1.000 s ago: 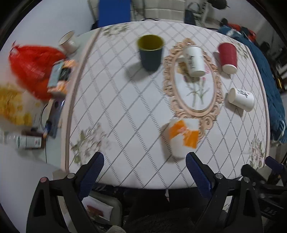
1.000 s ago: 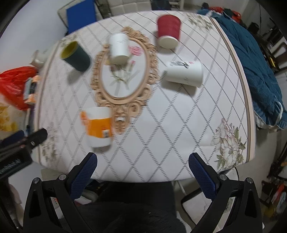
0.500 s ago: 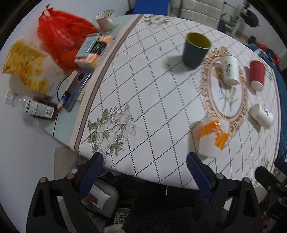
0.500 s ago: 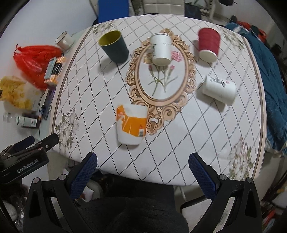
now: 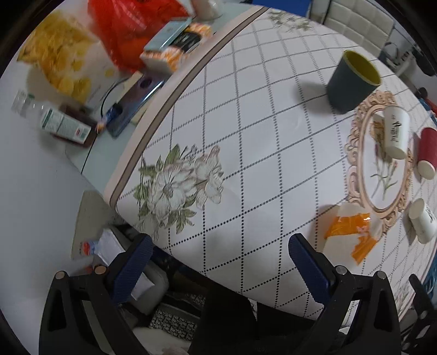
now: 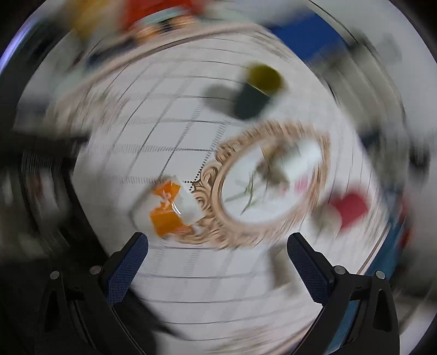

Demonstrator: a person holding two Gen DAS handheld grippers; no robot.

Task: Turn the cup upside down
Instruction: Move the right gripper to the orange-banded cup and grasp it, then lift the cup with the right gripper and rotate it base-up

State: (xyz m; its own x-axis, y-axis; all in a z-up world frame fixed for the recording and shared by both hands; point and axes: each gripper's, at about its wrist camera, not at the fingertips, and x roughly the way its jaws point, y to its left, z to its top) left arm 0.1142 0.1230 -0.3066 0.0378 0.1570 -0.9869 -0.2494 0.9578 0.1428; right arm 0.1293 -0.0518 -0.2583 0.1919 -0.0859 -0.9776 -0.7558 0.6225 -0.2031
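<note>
A dark green cup (image 5: 352, 82) with a yellow inside stands upright, mouth up, on the patterned table; it also shows blurred in the right wrist view (image 6: 256, 92). A white and orange cup (image 5: 347, 234) stands upside down near the front edge, also in the right wrist view (image 6: 172, 210). A white cup (image 5: 396, 131), a red cup (image 5: 427, 153) and another white cup (image 5: 422, 221) sit at the right. My left gripper (image 5: 218, 262) is open and empty above the table's front edge. My right gripper (image 6: 217, 262) is open and empty; its view is heavily blurred.
An ornate oval print (image 5: 382, 163) marks the tablecloth. Left of the table lie a red bag (image 5: 128, 30), a yellow bag (image 5: 60, 57), a box (image 5: 177, 46), a bottle (image 5: 60, 123) and a tablet (image 5: 136, 103). A chair stands at the far side (image 5: 357, 19).
Both grippers have swung: the left view has turned further left and moved closer to the table; the right view is rotating fast and blurred. The cups have not moved.
</note>
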